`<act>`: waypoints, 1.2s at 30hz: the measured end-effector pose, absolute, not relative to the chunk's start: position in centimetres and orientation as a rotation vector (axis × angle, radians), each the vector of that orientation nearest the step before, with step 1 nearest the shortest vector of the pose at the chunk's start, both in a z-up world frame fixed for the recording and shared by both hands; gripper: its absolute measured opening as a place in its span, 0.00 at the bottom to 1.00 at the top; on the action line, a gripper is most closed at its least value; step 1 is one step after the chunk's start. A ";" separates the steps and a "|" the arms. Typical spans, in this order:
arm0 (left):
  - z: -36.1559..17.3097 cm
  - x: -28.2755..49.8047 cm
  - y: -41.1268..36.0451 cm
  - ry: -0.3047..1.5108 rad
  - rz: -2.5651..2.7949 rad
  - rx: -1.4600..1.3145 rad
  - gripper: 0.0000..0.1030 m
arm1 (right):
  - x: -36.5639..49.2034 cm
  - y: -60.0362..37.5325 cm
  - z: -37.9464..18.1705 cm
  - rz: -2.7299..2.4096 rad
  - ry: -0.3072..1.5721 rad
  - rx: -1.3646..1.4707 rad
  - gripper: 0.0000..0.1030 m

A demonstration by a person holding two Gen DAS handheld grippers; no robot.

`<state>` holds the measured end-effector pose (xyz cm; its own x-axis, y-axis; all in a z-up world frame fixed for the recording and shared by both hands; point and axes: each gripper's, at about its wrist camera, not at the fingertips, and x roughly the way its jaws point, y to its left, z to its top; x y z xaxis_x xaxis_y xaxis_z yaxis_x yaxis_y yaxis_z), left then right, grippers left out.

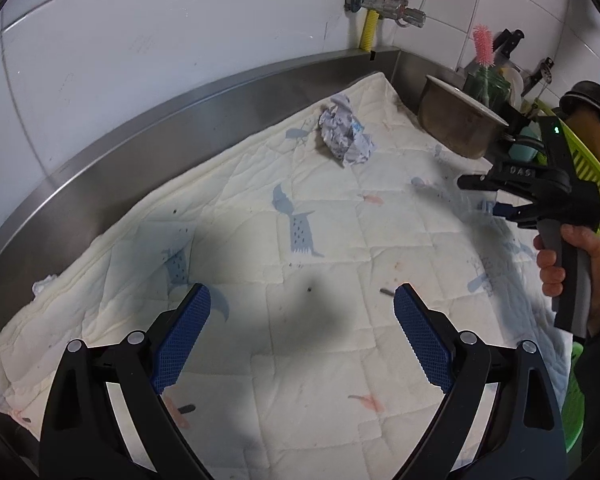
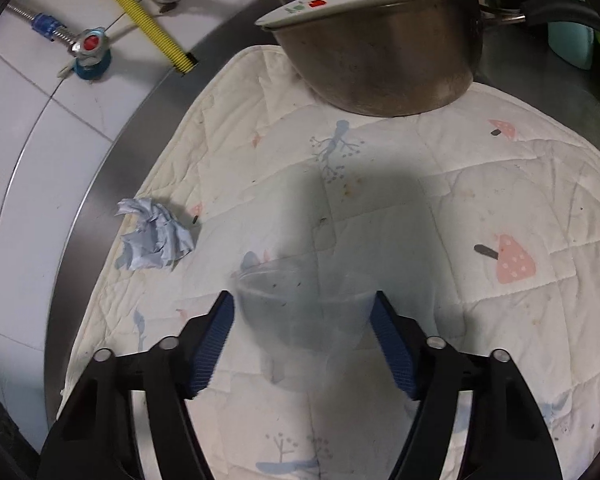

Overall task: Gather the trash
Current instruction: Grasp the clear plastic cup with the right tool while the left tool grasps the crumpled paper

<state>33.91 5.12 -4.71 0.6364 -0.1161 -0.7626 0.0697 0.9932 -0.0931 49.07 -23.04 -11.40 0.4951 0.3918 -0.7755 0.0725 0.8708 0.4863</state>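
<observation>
**Clear cup in the right jaws, paper ball lying ahead**

The right gripper is grasping a clear plastic cup between its jaws, above the quilted cloth on the counter. The left gripper is hovering with its jaws released and nothing between them. A crumpled paper ball is lying on the cloth, well ahead of the left jaws and ahead-left of the right ones, near a metal pot.

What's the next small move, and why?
Probably carry the left gripper, open and empty, forward to the crumpled paper near the steel backsplash. The right gripper already brackets a clear plastic cup.
</observation>
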 end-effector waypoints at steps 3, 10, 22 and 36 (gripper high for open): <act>-4.5 34.7 4.5 0.873 -0.111 -0.064 0.89 | 49.3 -23.3 -11.7 0.210 1.046 0.510 0.57; -4.2 37.8 2.4 0.832 -0.103 -0.050 0.88 | 46.6 -24.6 -10.0 0.281 0.983 0.491 0.56; -5.2 47.1 0.0 0.845 -0.076 -0.190 0.80 | 38.0 -29.4 -5.1 0.408 0.834 0.411 0.56; -8.8 52.5 0.3 0.892 -0.018 -0.395 0.66 | 31.1 -33.8 -4.5 0.407 0.796 0.348 0.56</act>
